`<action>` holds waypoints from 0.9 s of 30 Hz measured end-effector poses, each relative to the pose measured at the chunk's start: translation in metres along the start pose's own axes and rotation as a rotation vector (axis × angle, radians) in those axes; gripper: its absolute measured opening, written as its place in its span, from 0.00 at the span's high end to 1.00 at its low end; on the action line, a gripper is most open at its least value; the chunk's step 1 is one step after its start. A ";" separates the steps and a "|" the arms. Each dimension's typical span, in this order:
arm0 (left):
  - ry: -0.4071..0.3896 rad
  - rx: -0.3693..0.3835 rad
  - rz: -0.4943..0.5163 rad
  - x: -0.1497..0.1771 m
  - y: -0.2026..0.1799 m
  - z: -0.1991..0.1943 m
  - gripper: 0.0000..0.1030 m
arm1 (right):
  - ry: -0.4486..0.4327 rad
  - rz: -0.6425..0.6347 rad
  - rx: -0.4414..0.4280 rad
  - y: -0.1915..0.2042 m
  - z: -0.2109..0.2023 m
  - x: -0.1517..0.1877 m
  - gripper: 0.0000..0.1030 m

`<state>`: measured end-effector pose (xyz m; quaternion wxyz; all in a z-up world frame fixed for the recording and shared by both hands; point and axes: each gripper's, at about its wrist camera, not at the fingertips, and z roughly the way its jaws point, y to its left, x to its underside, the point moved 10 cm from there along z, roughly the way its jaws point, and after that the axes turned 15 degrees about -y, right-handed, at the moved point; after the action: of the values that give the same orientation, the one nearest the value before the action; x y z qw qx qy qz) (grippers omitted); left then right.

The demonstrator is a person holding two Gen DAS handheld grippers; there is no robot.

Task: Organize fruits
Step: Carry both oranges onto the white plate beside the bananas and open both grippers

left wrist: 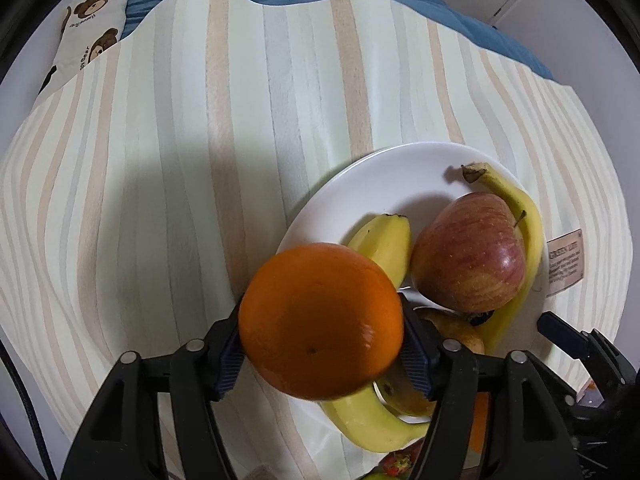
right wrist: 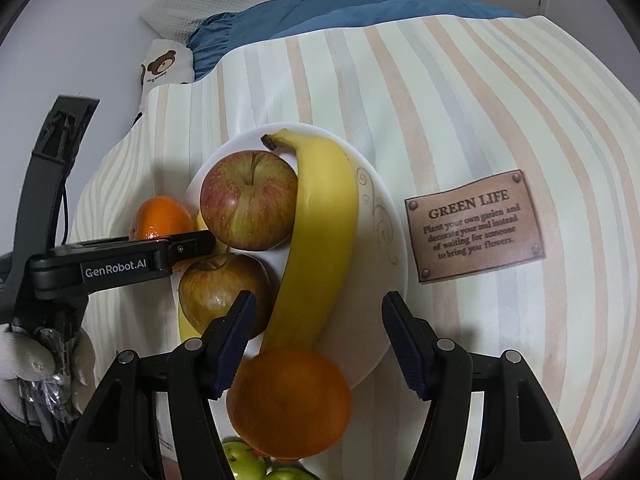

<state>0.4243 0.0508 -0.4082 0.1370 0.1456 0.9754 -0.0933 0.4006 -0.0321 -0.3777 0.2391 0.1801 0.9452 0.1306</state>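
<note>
My left gripper [left wrist: 322,300] points down at the left rim of a white plate [left wrist: 360,184]. An orange [left wrist: 320,320] fills the space between its blue pads, with no gap showing on either side. In the right wrist view this orange [right wrist: 160,216] sits behind a left finger [right wrist: 120,260]. My right gripper [right wrist: 320,298] stands open over the plate's near edge [right wrist: 384,240]. A second orange [right wrist: 288,400] lies there against its left pad, well apart from the right one. Two apples [right wrist: 248,200] [right wrist: 220,292] and a banana [right wrist: 320,220] lie on the plate.
Striped cloth [left wrist: 160,200] covers the surface and bears a brown "GREEN LIFE" label [right wrist: 476,224] right of the plate. Green apples [right wrist: 244,460] and a strawberry [left wrist: 396,464] show at the bottom edge. Blue bedding [right wrist: 320,4] and a bear pillow [right wrist: 164,64] lie behind. A gloved hand [right wrist: 24,360] holds the left gripper.
</note>
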 end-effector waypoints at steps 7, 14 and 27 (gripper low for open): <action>-0.074 -0.046 0.015 0.010 0.001 -0.033 0.08 | -0.001 0.023 -0.064 0.003 -0.047 0.043 0.25; -0.116 -0.075 0.006 0.030 0.006 -0.052 0.08 | 0.090 -0.081 -0.040 0.019 -0.006 0.105 0.36; -0.097 -0.112 -0.027 0.070 0.020 -0.059 0.08 | 0.119 -0.134 -0.019 0.036 0.007 0.140 0.33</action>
<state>0.3518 0.1003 -0.3763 0.1907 0.1199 0.9731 -0.0475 0.2997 0.0577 -0.4286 0.1922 0.1060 0.9664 0.1335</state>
